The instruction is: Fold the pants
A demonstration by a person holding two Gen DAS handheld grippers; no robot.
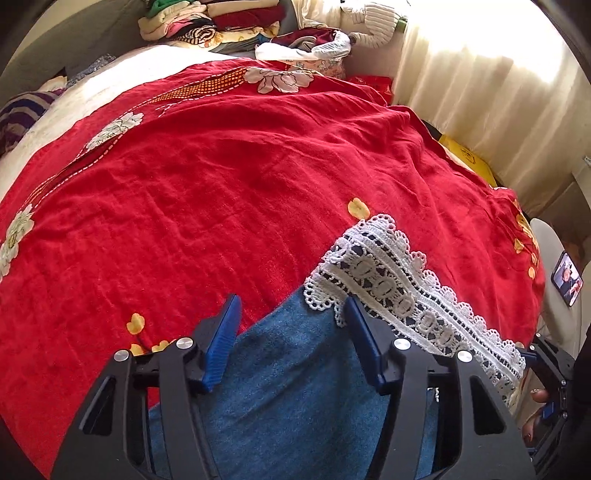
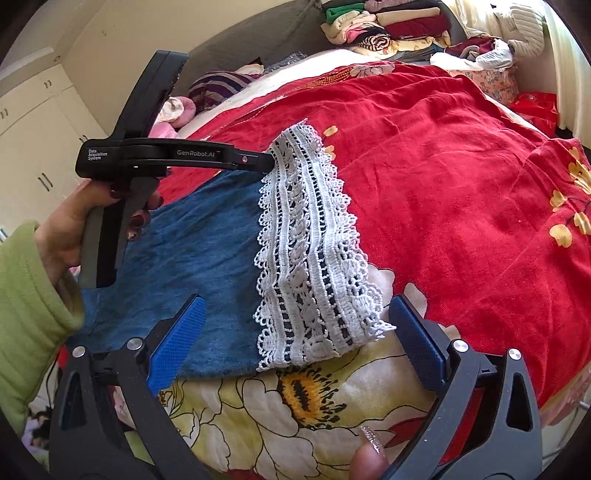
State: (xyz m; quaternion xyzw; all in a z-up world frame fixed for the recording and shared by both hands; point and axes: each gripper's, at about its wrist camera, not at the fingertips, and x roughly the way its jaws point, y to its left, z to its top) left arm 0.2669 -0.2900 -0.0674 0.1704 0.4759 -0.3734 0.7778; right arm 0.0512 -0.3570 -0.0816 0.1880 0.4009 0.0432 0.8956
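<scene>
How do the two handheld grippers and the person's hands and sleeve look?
Both grippers, the left gripper and the right gripper, have black angular frames with silver bolts and ribbed blue pads. The left one's black body bears white lettering. The left hand has dark red nail polish and a light green sleeve.

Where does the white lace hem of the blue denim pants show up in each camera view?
Left wrist view: white lace hem runs lower right, past the right fingertip of the left gripper.
Right wrist view: the hem hangs centre, from the left gripper down toward the right gripper.
Shared landmark: folded clothes pile at the top.
</scene>
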